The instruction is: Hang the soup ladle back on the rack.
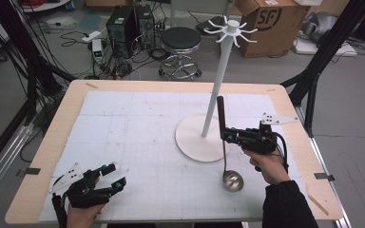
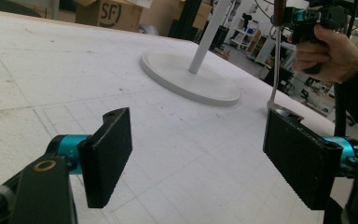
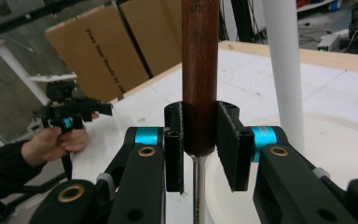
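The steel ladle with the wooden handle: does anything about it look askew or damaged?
Nothing stands out. The steel ladle with the wooden handle hangs upright, bowl down, clamped by the right hand-held gripper, beside the white hook stand.

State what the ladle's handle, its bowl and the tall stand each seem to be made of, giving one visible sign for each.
Ladle handle: likely varnished wood, dark brown with grain streaks. Ladle bowl: metal, probably polished steel, shiny and reflective. Stand: smooth matte white, perhaps painted metal or plastic; the look leaves it open.
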A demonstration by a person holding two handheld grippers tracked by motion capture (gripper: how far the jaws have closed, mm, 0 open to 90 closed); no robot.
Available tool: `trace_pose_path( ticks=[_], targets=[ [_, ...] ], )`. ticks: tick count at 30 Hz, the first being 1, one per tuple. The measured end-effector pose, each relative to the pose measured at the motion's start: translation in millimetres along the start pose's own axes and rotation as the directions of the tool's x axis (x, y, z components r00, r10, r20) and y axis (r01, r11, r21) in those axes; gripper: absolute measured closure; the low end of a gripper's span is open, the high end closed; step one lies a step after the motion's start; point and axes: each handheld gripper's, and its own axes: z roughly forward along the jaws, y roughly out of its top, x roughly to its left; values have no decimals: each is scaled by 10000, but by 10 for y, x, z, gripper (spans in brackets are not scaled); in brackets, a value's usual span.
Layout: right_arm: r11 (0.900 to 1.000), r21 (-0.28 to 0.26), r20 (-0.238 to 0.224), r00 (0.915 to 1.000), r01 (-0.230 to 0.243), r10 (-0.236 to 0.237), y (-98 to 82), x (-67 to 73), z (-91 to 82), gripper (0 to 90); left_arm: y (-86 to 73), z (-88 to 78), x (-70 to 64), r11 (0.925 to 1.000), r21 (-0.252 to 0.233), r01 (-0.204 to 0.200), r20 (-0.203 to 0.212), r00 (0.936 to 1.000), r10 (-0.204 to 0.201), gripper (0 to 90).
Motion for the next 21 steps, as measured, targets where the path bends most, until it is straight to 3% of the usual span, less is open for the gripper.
trace_pose_path(
  ticks=[7,21],
  targets=[
    [9973,-702,6,9998,-192,193,49,-3,-81,734,0,-4,0,10000,-26,31,-23,10000,-31,244],
    [9957,-921,243,9996,-107,130,97,4,-124,734,-1,-4,7,10000,36,-8,-27,10000,8,244]
  ],
)
